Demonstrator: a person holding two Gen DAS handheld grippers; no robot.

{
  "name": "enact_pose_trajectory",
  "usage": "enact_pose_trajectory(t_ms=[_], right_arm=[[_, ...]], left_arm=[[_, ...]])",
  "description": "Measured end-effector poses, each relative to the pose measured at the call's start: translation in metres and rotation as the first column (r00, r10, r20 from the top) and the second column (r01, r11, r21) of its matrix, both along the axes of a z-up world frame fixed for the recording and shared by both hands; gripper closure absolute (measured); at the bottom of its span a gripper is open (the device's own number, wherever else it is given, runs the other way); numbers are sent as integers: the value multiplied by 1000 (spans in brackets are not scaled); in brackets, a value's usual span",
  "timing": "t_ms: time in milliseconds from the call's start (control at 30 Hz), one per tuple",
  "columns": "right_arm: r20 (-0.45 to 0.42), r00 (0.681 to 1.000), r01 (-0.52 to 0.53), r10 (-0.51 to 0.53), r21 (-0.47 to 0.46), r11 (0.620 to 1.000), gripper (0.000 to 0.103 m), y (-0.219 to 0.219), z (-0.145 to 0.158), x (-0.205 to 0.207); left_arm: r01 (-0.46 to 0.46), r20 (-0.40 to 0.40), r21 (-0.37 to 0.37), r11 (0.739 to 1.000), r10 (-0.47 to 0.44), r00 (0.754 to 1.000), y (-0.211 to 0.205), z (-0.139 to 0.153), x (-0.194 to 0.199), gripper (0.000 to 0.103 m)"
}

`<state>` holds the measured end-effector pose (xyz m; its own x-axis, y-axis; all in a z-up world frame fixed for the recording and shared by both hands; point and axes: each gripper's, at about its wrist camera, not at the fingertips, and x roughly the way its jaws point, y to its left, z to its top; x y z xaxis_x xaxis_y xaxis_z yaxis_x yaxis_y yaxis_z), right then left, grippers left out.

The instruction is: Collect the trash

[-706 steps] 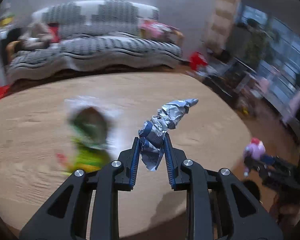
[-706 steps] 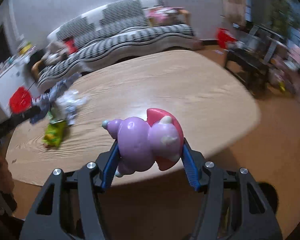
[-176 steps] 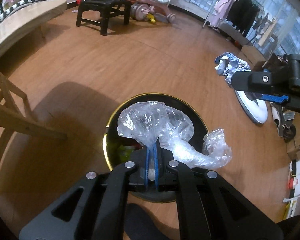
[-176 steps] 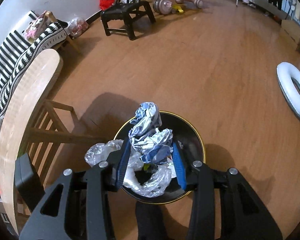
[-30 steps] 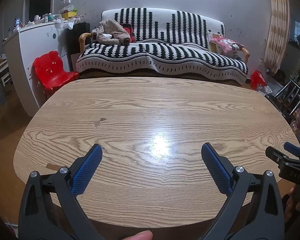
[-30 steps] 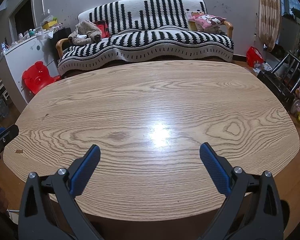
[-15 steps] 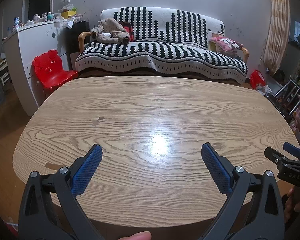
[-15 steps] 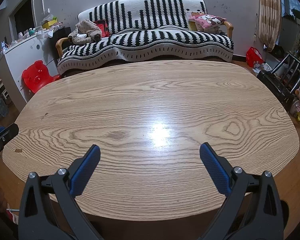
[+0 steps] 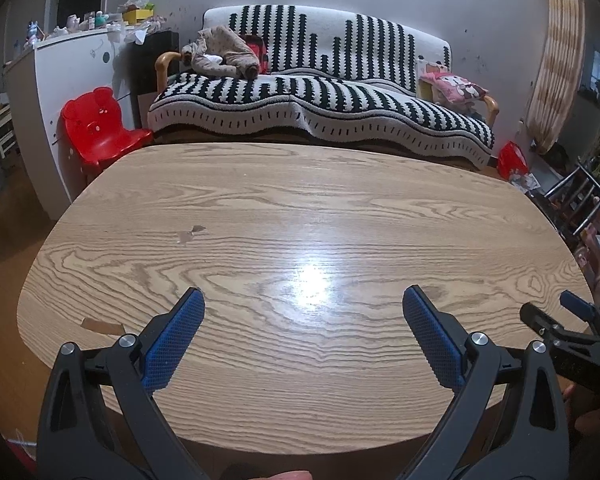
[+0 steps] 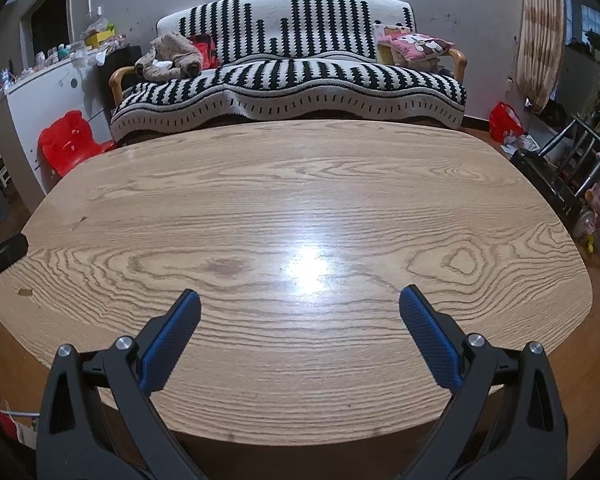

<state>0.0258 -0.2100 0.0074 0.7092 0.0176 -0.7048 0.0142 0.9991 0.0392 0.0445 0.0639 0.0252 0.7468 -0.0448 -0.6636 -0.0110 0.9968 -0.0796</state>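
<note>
Home living room: striped sofa, wooden table, red child's chair, cartoon cushion.

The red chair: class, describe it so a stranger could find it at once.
Start at the striped sofa behind the wooden table. Look to the sofa's left end, in front of the white cabinet. The red chair stands there, small, glossy plastic, its back shaped like a bear's head with round ears.

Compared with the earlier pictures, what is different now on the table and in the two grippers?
The left gripper let go of its clear plastic bag, the right gripper its crumpled foil wrapper; both jaws now stand wide open and hold nothing. The wrappers seen earlier on the table are gone. In the last second nothing visibly changed.
</note>
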Motion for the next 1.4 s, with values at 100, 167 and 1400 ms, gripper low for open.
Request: enact_pose_trajectory(t_ms=[100,167,1400], right_arm=[[3,1000,13,-13,18,1000,7,-3,0,2],[-3,1000,12,-12,21,1000,7,-2,-1,4],[-3,1000,7,-7,52,999,7,-4,0,8]], left_arm=[[4,-11,-2,1000,-4,1000,-2,-2,2,7],[11,-14,4,1000,-11,1000,-4,-2,2,7],[59,-60,87,994,-54,997,-22,-15,9,7]])
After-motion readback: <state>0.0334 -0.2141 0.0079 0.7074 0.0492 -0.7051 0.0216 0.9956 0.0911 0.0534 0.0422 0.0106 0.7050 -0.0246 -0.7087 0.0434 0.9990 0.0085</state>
